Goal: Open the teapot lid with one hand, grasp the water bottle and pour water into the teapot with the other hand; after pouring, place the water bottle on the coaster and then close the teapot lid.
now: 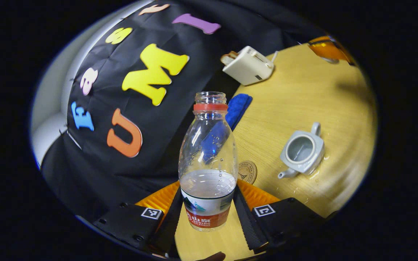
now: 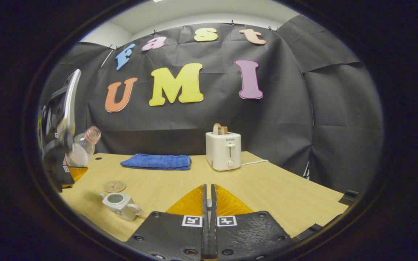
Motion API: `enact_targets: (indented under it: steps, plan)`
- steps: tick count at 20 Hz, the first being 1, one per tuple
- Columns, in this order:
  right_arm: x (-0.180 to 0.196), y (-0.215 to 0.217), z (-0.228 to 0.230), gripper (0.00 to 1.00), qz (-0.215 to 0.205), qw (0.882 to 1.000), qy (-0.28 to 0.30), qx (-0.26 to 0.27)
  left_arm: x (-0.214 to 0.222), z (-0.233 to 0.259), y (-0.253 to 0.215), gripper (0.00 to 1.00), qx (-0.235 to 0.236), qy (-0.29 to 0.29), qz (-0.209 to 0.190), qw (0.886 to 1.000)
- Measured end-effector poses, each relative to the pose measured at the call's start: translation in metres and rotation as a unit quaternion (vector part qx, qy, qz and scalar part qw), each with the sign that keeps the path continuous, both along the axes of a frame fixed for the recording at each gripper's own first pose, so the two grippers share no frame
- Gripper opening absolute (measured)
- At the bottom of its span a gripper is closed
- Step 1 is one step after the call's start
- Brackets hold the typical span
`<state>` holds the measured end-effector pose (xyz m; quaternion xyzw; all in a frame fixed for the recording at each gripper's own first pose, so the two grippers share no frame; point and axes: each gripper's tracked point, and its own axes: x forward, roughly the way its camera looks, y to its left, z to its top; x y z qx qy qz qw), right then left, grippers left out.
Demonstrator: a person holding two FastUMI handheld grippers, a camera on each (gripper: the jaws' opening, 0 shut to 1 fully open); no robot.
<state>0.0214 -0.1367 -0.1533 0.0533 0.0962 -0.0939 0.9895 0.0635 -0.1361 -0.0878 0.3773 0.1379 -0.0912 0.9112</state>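
left gripper view:
tool state: the left gripper (image 1: 209,206) had both fingers pressed against the lower body of the water bottle (image 1: 208,163), holding it clear of the wooden table (image 1: 303,94).
bottle: uncapped, with water filling only the lower part.
teapot: the grey teapot (image 1: 302,151) sat open on the table to the right of the bottle, well apart from it, spout toward the viewer; no lid was on it.
spill: wet drops lay on the wood just beside the teapot.
coaster: the round coaster (image 1: 248,172) lay on the table just behind the bottle, between bottle and teapot.
other things: a folded blue towel (image 1: 238,107) and a white toaster (image 1: 249,65) stood farther back.

right gripper view:
tool state: the right gripper (image 2: 208,217) had its fingers closed together with nothing visible between them; where the lid was i could not tell.
bottle: at the left edge the bottle (image 2: 82,146) hung tilted in the other gripper, above the table.
coaster and teapot: the coaster (image 2: 114,186) lay near the teapot (image 2: 121,205), apart from it.

step judged: pouring looked done, so setting the bottle on the coaster seemed in hand.
doing it well: level the bottle first, lower it straight onto the coaster's centre, let the base seat flat before the fingers part, and keep clear of the teapot.
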Motion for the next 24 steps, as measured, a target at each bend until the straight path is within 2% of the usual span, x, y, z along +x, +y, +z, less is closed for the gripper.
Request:
enact_targets:
  steps: [3, 5, 9, 12, 20, 22, 24]
  plan:
    - [0.002, 0.006, -0.002, 0.0, 0.006, 1.0, 0.002, -0.001, 0.01, 0.01, 0.007, 0.77, -0.082, -0.014, 0.032, 0.996]
    - [0.002, 0.01, -0.005, 0.0, 0.011, 1.0, 0.006, -0.001, 0.012, 0.01, 0.009, 0.77, -0.143, -0.019, 0.053, 0.988]
    - [0.004, 0.014, -0.009, 0.0, 0.014, 1.0, 0.012, -0.003, 0.02, 0.013, 0.002, 0.77, -0.284, -0.019, 0.061, 0.957]
    - [0.003, 0.015, -0.01, 0.0, 0.016, 1.0, 0.012, -0.004, 0.03, 0.014, -0.007, 0.78, -0.357, -0.028, 0.051, 0.932]
    - [0.0, 0.019, -0.003, 0.0, 0.023, 1.0, 0.005, 0.002, 0.073, 0.003, -0.017, 0.78, -0.464, -0.059, 0.033, 0.883]
    - [0.003, 0.019, -0.001, 0.0, 0.022, 1.0, 0.0, -0.004, 0.082, 0.0, -0.02, 0.79, -0.477, -0.059, 0.03, 0.876]
    - [0.003, 0.02, -0.002, 0.0, 0.024, 1.0, 0.001, -0.005, 0.091, -0.008, -0.025, 0.79, -0.473, -0.053, 0.034, 0.879]
